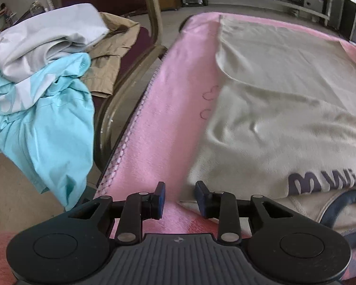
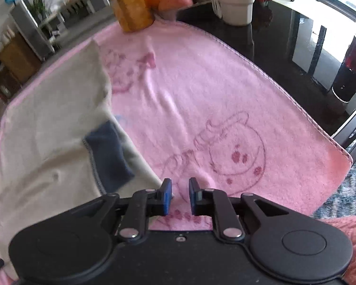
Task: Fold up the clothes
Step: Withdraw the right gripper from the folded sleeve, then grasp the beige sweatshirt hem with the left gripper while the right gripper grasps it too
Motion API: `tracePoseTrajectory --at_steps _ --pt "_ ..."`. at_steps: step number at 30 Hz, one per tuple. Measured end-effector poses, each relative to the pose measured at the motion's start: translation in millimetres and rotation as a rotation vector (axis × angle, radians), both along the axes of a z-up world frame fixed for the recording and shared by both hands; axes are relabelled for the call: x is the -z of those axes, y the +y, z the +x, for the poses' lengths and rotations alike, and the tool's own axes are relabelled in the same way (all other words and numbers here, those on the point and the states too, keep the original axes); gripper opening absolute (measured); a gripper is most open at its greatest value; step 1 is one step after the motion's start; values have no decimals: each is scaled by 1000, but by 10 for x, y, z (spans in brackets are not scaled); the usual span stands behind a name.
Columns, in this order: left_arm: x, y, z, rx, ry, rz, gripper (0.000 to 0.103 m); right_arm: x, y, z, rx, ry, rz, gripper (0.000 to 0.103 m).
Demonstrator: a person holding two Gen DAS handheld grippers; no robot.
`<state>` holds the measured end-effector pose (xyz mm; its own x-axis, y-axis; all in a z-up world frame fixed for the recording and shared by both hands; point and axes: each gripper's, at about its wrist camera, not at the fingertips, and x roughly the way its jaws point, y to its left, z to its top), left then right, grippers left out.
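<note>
A beige T-shirt (image 1: 284, 99) with dark lettering and a navy collar lies spread on a pink blanket (image 1: 168, 123). My left gripper (image 1: 180, 198) is open, low over the blanket at the shirt's near left edge, nothing between its fingers. In the right wrist view the same beige T-shirt (image 2: 52, 128) lies at the left, its navy-cuffed sleeve (image 2: 109, 154) folded over the body. My right gripper (image 2: 180, 196) is open just right of that sleeve's edge, above the pink blanket (image 2: 201, 90), holding nothing.
A chair (image 1: 154, 35) to the left holds a heap of clothes: turquoise (image 1: 49, 128), pale grey (image 1: 47, 38) and tan (image 1: 111, 54). At the far end of the black table (image 2: 284, 38) stand an orange bottle (image 2: 130, 2), fruit, a white container (image 2: 235, 0) and a dark cylinder (image 2: 348, 68).
</note>
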<state>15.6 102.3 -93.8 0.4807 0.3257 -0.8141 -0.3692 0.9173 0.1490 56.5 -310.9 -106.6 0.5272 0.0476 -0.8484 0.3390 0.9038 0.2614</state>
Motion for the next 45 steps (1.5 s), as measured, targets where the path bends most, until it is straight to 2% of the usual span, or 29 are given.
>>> tracePoseTrajectory --at_steps 2,6,14,21,24,27,29,32,35,42,45 --pt "-100 22 7 1 -36 -18 31 -100 -29 -28 -3 -54 68 16" --pt "-332 1 72 35 -99 -35 31 -360 45 18 -36 -143 130 16" --pt "-795 -34 465 147 -169 -26 34 -1007 400 389 -199 -281 156 21" --pt "-1056 193 1198 202 -187 36 36 -1409 677 983 -314 -372 141 21" --pt "-1055 342 1632 218 -190 -3 40 -1494 775 1355 -344 -407 128 21" --pt "-918 528 2172 194 -166 -71 42 -1383 834 1829 -347 -410 119 25" --pt "-764 618 2533 155 -147 -90 42 -1251 848 2160 -329 -405 123 32" --pt "-490 742 3040 115 -122 -119 44 -911 841 2648 -294 -391 95 39" --pt "-270 826 3429 106 -135 -143 46 -579 801 3099 -270 -370 62 41" --pt "20 861 3903 198 -161 -131 49 40 651 3794 -238 -319 25 40" --pt "116 858 4040 239 -173 -132 45 195 686 3977 -257 -317 28 36"
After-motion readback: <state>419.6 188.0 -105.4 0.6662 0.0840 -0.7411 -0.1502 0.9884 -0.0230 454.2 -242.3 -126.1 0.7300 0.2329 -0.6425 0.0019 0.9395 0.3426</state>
